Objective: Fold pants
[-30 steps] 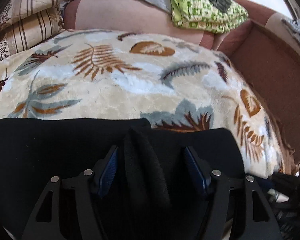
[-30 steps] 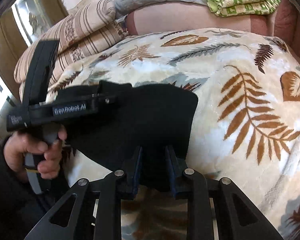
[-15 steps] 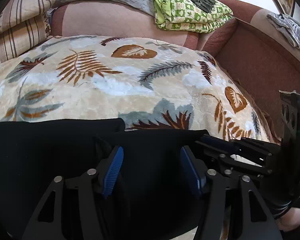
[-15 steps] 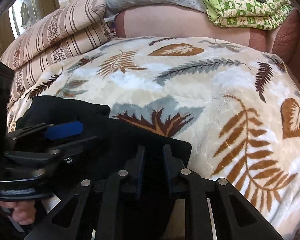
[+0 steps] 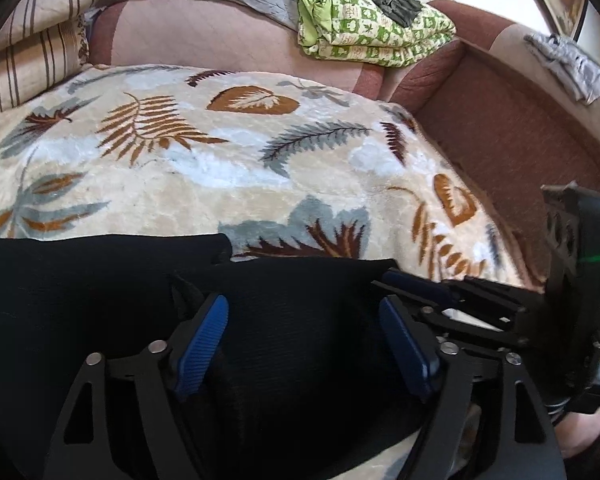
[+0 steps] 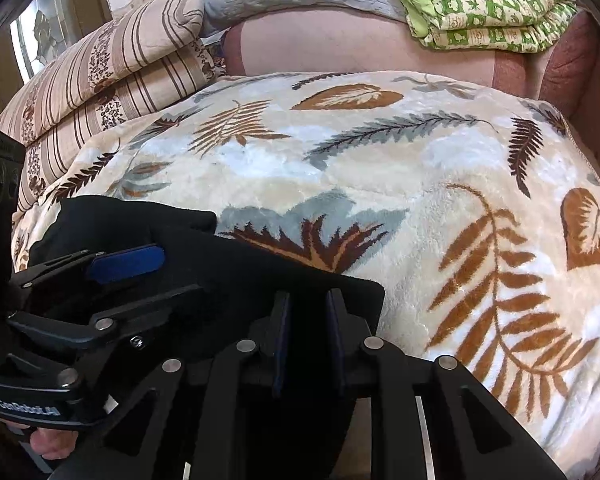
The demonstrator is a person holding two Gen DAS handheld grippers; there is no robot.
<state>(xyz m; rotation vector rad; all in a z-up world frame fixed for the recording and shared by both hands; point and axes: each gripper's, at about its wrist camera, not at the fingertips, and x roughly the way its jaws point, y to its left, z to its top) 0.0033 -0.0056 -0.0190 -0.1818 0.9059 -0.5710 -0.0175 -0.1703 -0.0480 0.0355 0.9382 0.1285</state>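
**Pants folded over, still being set down**

The black pants (image 5: 100,300) lie at the near edge of the leaf-print blanket (image 5: 228,168), doubled up into a neat-edged panel. The left gripper (image 5: 302,336) has just been opening; its blue pads stand wide, cloth beneath but not pinched. The right gripper (image 6: 308,332) is nearly closed, pinching the right corner. I'd guess it's roughly midway: release, then another fold left.
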